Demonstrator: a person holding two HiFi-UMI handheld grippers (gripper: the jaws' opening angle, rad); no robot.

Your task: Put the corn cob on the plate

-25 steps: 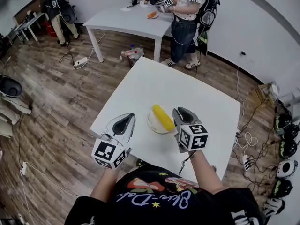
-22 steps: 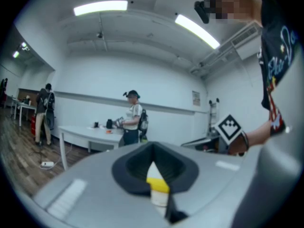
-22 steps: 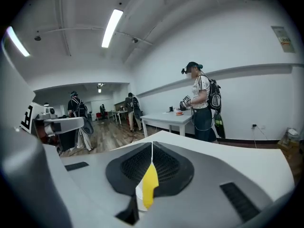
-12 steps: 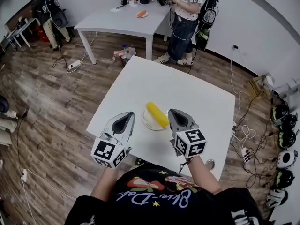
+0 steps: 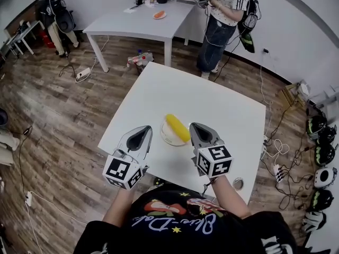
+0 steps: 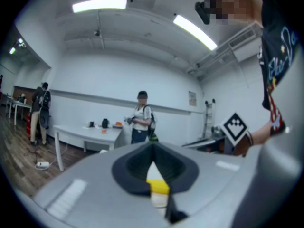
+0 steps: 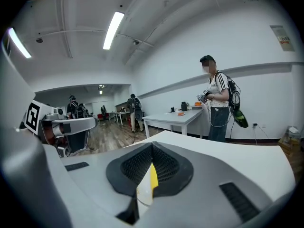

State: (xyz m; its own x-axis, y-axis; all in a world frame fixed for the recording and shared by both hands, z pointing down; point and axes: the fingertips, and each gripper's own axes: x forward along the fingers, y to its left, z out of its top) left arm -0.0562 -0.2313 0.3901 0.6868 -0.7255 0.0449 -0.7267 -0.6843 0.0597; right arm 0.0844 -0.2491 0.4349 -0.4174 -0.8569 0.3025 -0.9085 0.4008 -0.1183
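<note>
Corn cob (image 5: 177,128) lies on the plate (image 5: 165,137) at the near middle of the white tabletop (image 5: 212,102), slanting from far left to near right; your left tool (image 5: 142,133) is held just left of the plate, jaws together and empty; your right tool (image 5: 199,129) is just right of it, beside the cob's near end, jaws likewise closed on nothing; beyond the tabletop, a person (image 5: 225,20) stands at a second table (image 5: 135,24) by the far wall.
</note>
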